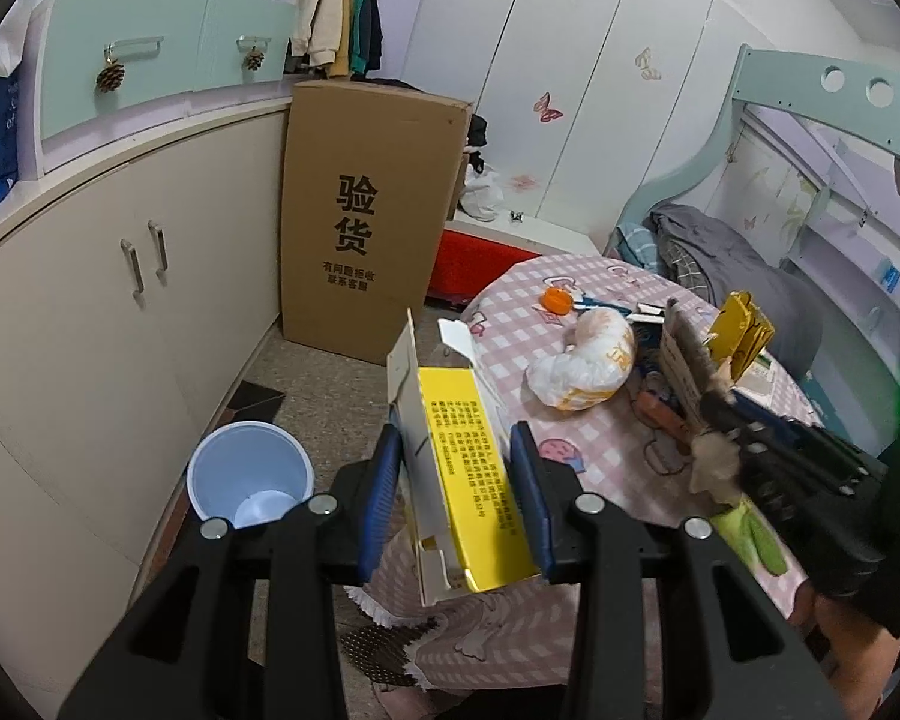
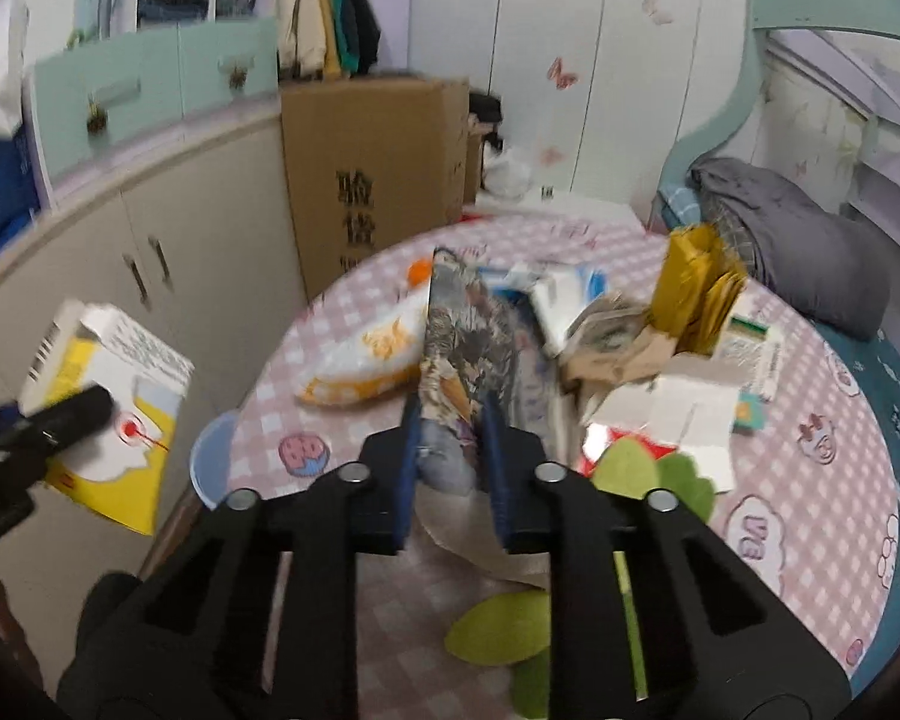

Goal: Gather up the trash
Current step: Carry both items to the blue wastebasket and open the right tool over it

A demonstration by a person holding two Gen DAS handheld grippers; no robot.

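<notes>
Left wrist view: the left gripper [image 1: 459,480] is partly closed, its blue pads pressing both sides of a yellow-and-white carton [image 1: 450,456], open flaps pointing away. The blue bin [image 1: 249,474] stands on the floor left of the carton, off the table's [image 1: 606,438] edge, and looks empty. Over to the right of the carton, the right gripper [image 1: 711,402] holds a printed wrapper upright above the tablecloth.

Right wrist view, blurred: the right gripper [image 2: 450,438] has its jaws pinched narrow on the printed wrapper [image 2: 462,336], which stands up between the pads. Only the bin's rim [image 2: 207,468] peeks out left of the wrapper, beyond the table edge. More litter lies behind.

Both hands look loaded, so this reads as the carry-to-bin step. Next: swing the carton over the bin mouth and release.
</notes>
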